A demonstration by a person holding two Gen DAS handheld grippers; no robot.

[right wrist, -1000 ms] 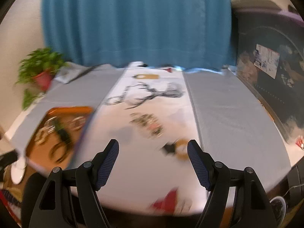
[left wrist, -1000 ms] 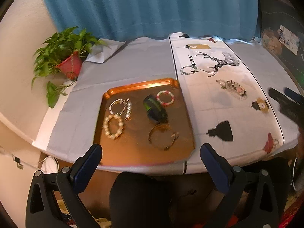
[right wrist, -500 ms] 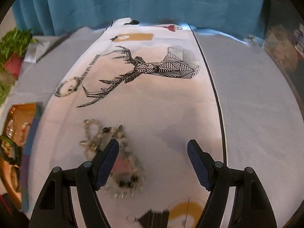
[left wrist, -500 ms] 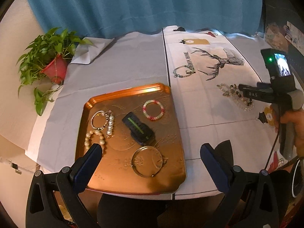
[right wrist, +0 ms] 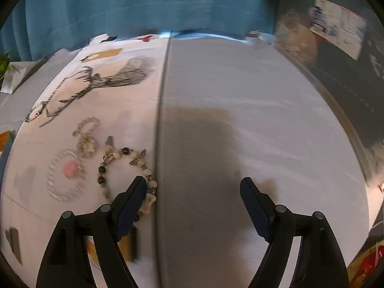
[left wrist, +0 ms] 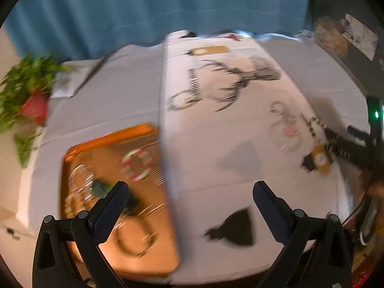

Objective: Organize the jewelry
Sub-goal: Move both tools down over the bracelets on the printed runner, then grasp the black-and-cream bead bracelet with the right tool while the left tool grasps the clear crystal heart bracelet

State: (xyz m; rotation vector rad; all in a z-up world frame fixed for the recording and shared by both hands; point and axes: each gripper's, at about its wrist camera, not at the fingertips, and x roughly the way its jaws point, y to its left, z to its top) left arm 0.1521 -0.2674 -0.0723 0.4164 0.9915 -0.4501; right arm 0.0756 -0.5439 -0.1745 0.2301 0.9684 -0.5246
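In the blurred left wrist view a copper tray (left wrist: 72, 158) at lower left holds several bracelets, among them a red and white bead one (left wrist: 138, 165), and a dark green object (left wrist: 103, 188). My left gripper (left wrist: 189, 206) is open and empty above the table's front. A green bracelet (left wrist: 183, 99) lies by the deer print. In the right wrist view a black and white bead bracelet (right wrist: 124, 168), a clear one with a pink charm (right wrist: 66, 175) and a small crystal one (right wrist: 86, 134) lie on the white runner. My right gripper (right wrist: 193, 199) is open, its left finger over the bead bracelet.
A white runner with a deer print (right wrist: 103, 79) crosses the grey tablecloth (right wrist: 240, 120). A potted plant (left wrist: 26, 96) stands at the left edge. A teal curtain (left wrist: 153, 7) hangs behind. The right gripper body (left wrist: 352, 148) shows at the right of the left wrist view.
The left gripper has swung right and nearer the table, so the tray slid to lower left. The right gripper has moved down and right; the bracelets now lie at its left finger.
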